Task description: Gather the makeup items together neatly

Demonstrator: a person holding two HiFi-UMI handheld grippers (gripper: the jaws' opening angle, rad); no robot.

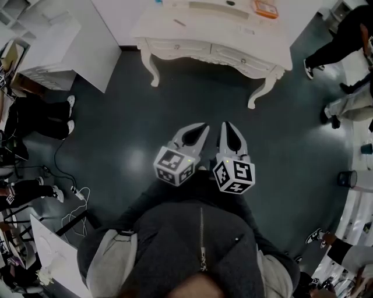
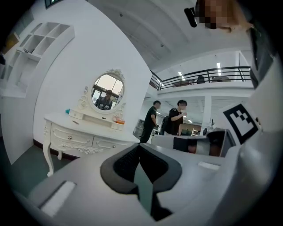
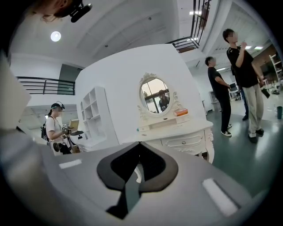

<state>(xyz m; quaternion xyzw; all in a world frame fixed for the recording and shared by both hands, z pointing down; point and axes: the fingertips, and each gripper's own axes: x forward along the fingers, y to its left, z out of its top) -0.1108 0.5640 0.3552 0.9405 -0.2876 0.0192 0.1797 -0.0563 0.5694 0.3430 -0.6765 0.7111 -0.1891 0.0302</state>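
1. Approach looked like the step in hand: the dressing table (image 1: 175, 36) stood well apart across the dark floor (image 1: 116, 134), so both tools probably needed carrying closer, level and steady, before any reach.
2. Makeup items lay on that tabletop, mostly too small to identify. Only an orange box (image 1: 265, 7) at its far edge showed clearly.
3. The left gripper (image 1: 203, 126) had its jaws pressed together, with nothing between them.
4. The right gripper (image 1: 226, 124) was likewise closed and empty, just beside the left, and both pointed toward the table.
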